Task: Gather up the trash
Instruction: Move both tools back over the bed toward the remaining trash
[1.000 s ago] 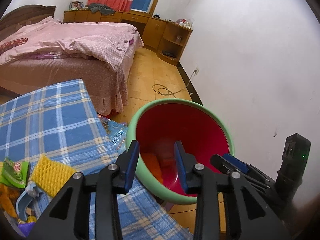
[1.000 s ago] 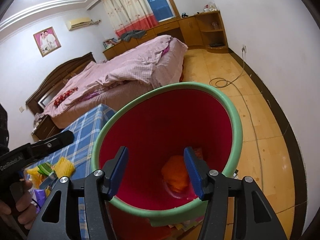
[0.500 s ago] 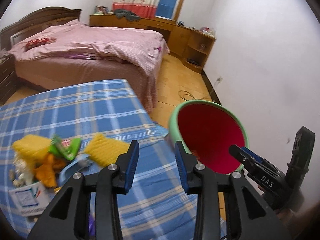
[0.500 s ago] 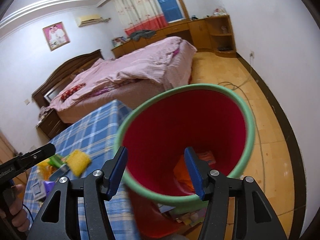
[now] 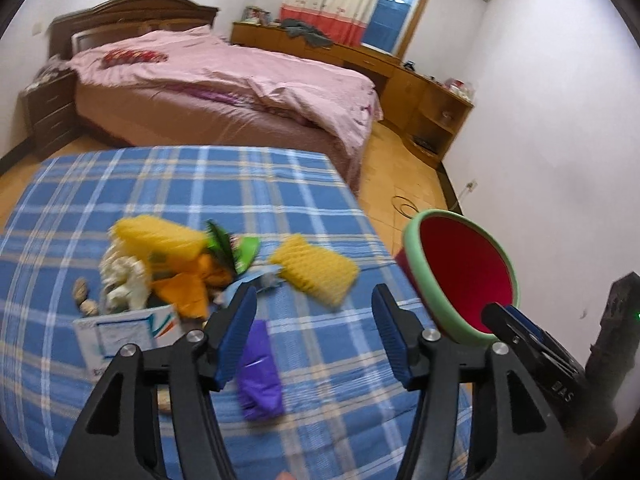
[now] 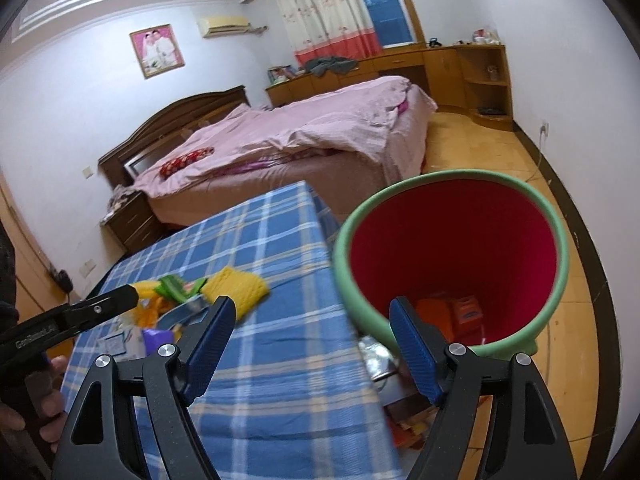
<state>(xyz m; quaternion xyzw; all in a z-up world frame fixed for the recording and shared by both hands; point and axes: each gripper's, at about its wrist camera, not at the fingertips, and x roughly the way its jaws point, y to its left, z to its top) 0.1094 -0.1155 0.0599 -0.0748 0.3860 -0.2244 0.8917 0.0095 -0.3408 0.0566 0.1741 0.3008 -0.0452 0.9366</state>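
Bedroom, plaid table, bin at its edge.
Pink bed (image 5: 240, 92) behind a blue plaid tablecloth (image 5: 168, 188); red bin (image 6: 452, 256) with green rim beside the table's edge, orange wrappers inside. Trash pile (image 5: 180, 264) mid-table, yellow foam net (image 5: 316, 272) beside it. Left gripper (image 5: 314, 332) spread wide, empty, above purple wrapper (image 5: 260, 368); right gripper (image 6: 312, 344) also spread, empty.
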